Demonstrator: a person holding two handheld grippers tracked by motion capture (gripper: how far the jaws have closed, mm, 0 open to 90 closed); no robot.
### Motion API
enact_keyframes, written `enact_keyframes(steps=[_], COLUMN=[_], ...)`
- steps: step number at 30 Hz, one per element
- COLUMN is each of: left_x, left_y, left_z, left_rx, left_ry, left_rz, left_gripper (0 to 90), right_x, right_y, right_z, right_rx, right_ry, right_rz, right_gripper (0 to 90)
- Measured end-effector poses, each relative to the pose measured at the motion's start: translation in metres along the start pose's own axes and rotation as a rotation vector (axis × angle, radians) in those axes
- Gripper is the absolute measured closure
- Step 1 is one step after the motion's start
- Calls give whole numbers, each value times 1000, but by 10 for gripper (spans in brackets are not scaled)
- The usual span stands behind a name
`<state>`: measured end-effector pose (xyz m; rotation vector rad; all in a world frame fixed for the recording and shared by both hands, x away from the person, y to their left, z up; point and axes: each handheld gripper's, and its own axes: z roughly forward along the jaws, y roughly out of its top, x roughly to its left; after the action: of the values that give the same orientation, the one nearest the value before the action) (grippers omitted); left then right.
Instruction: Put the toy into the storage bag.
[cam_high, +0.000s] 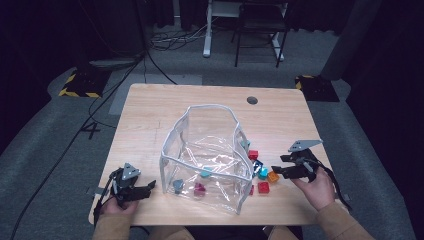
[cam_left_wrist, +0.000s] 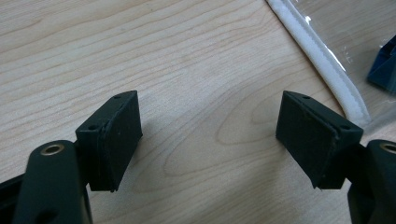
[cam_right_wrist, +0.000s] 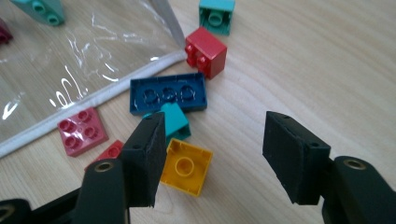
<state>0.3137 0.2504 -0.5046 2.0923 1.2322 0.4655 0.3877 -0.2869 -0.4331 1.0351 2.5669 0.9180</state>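
- On the light wooden table (cam_high: 150, 107), a clear plastic pouch with a white zip edge (cam_high: 205, 160) stands open at the middle, its mouth facing up.
- Inside the pouch lie a few toy bricks: a teal one (cam_high: 206, 173), a grey-blue one (cam_high: 177, 185) and a dark magenta one (cam_high: 199, 188).
- Just right of the pouch, a small heap of plastic building bricks lies on the bare wood.
- Nearest the right gripper (cam_right_wrist: 215, 156) is a yellow square brick (cam_right_wrist: 187, 166), lying with its hollow underside up; the gripper's left pad (cam_right_wrist: 147, 158) stands in front of its edge, and whether they touch I cannot tell.
- Both jaws of the right gripper are spread wide, with nothing pinched between them; the yellow brick sits off to the left of the gap.
- Behind the yellow brick lie a teal brick (cam_right_wrist: 175, 120) and a long dark blue brick (cam_right_wrist: 168, 93), also underside up, the teal one touching it.
- Farther back a red square brick (cam_right_wrist: 206, 51) lies against the pouch's white edge, and a teal brick (cam_right_wrist: 216, 15) lies just beyond it.
- A flat pinkish-red four-stud plate (cam_right_wrist: 82, 130) lies by the zip edge, and a red brick (cam_right_wrist: 109, 152) peeks out beside the left pad.
- At the pouch's left side, the left gripper (cam_left_wrist: 208, 135) rests low over bare wood, jaws spread apart and holding nothing, the white zip edge (cam_left_wrist: 322, 56) near its right jaw.
- In the high view, the person's right hand (cam_high: 316, 186) holds its gripper just beside the heap.
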Motion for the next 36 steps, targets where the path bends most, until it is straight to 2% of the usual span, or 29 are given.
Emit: enact_keyframes(steps=[8, 12, 20, 24, 28, 29, 36], left_x=[0, 0, 0, 0, 0, 0, 0], left_y=[0, 0, 0, 0, 0, 0, 0], left_z=[0, 0, 0, 0, 0, 0, 0], left_rx=[0, 0, 0, 0, 0, 0, 1], left_ry=[0, 1, 1, 1, 1, 1, 1], left_rz=[1, 1, 1, -1, -1, 1, 1], left_gripper=[227, 227, 227, 227, 227, 227, 227], right_x=[4, 9, 15, 16, 16, 16, 15], right_y=[-12, -14, -17, -19, -19, -19, -17], right_z=[16, 24, 35, 40, 40, 39, 32], right_rx=[45, 78, 122, 150, 147, 148, 113], right_ry=[38, 35, -2, -13, -17, -19, -7], right_rz=[26, 12, -36, -47, -43, -44, -29], right_gripper=[404, 413, 433, 497, 541, 577, 585])
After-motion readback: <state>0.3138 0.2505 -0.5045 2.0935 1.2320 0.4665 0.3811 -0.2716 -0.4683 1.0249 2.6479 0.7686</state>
